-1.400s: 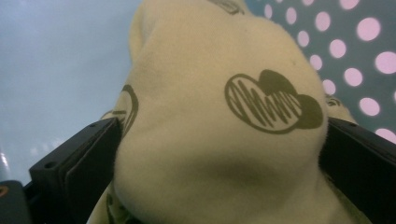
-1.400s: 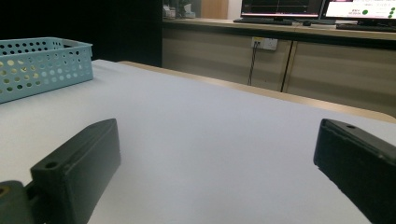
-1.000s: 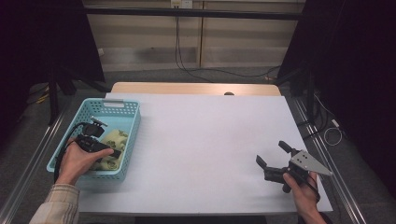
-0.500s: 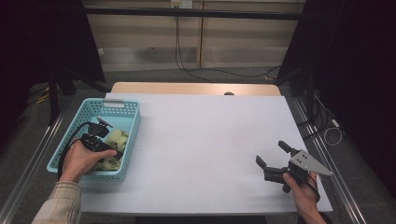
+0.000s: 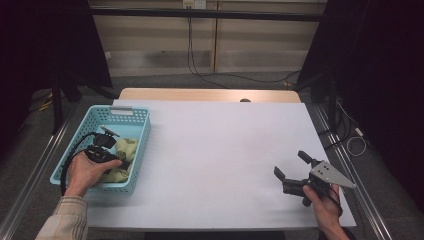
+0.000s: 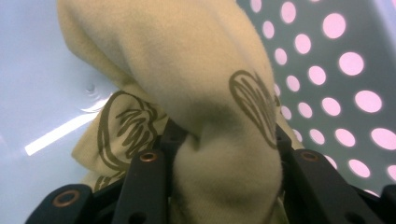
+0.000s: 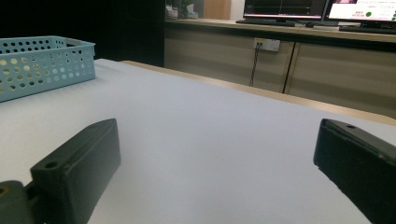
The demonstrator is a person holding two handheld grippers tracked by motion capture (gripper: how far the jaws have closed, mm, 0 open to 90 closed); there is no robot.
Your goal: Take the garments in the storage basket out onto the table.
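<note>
Yellow cloth (image 6: 196,93) bunched between left claw (image 6: 224,158) jaws.

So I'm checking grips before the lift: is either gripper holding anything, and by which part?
The left gripper has just closed on the cloth in the basket, pinching a bunched fold. The right gripper is open, holding nothing.

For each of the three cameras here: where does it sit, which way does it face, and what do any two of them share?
High view: above the person's side, looking forward and down on the table; both forearms, left gripper, right gripper.
Left gripper view: on that gripper, looking into the basket; its jaws, just closing, pinch the cloth.
Right gripper view: low over the table, facing the basket; jaws open.
Shared: high and left gripper views both show cloth in basket.
</note>
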